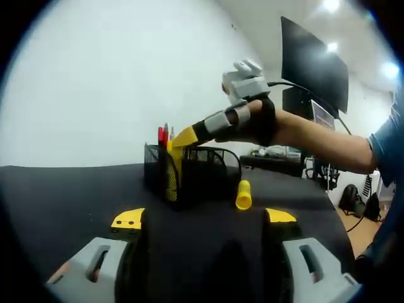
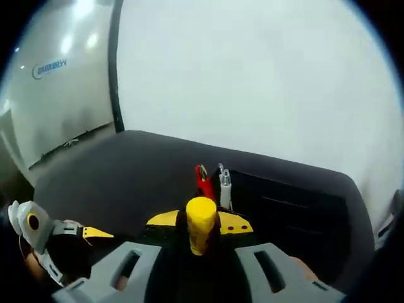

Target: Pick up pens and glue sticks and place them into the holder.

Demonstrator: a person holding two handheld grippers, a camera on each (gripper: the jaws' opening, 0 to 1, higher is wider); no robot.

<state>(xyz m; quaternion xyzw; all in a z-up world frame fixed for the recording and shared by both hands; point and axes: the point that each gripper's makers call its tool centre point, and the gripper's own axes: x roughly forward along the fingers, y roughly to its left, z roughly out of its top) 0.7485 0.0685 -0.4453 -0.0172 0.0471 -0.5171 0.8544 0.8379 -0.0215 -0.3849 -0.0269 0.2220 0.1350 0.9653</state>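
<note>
My right gripper [image 2: 202, 237] is clamped on 1 yellow glue stick [image 2: 201, 222], stick standing roughly upright betw the jaws, cap end up. Straight ahead and just below it in the right gripper view is the black mesh holder [image 2: 284, 208], w/ a red pen [image 2: 203, 180] and a clear-capped pen [image 2: 224, 184] already poking out of it. In the left gripper view I see that same right gripper [image 1: 184, 137] reaching over the holder [image 1: 189, 170], yellow tips right at the rim, so the stick's long axis points down into the opening. I judge the drop needs little more than lowering and letting go; main risk is snagging the rim or knocking the pens.

My left gripper [image 1: 203, 218] has jaws spread wide, nothing in them. A 2nd glue stick [image 1: 243, 194] lies on the black table [image 1: 76, 189] just beside the holder, right of it, long axis running roughly away from me, near ahead betw my left jaws. So left hand is the closer 1 for that pick.
</note>
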